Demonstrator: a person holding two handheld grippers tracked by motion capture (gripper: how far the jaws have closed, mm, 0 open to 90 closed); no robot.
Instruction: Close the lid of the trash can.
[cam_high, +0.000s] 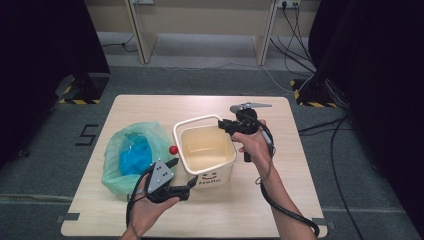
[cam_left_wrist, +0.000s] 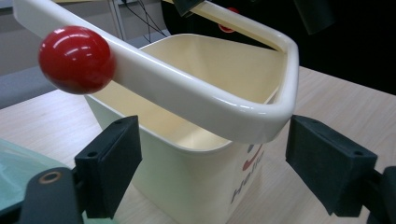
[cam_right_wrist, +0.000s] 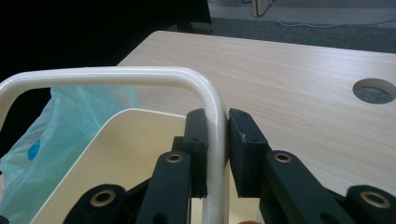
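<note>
On the table (cam_high: 280, 200) | cream bin (cam_high: 206, 150) handle (cam_right_wrist: 140, 74) is clamped by right gripper (cam_right_wrist: 217, 154) | left gripper (cam_left_wrist: 210, 168) is held wide open, empty, beside bin's front corner.

My matt black plastic right claw (cam_right_wrist: 217, 154) pinches the glossy cream plastic bucket's (cam_high: 206, 165) smooth handle (cam_right_wrist: 140, 74). A shiny red ball knob (cam_left_wrist: 76, 59) gleams. The pale wood-grain table (cam_right_wrist: 299, 88) looks matt; the thin green plastic bag (cam_high: 120, 175) looks crinkled.
</note>
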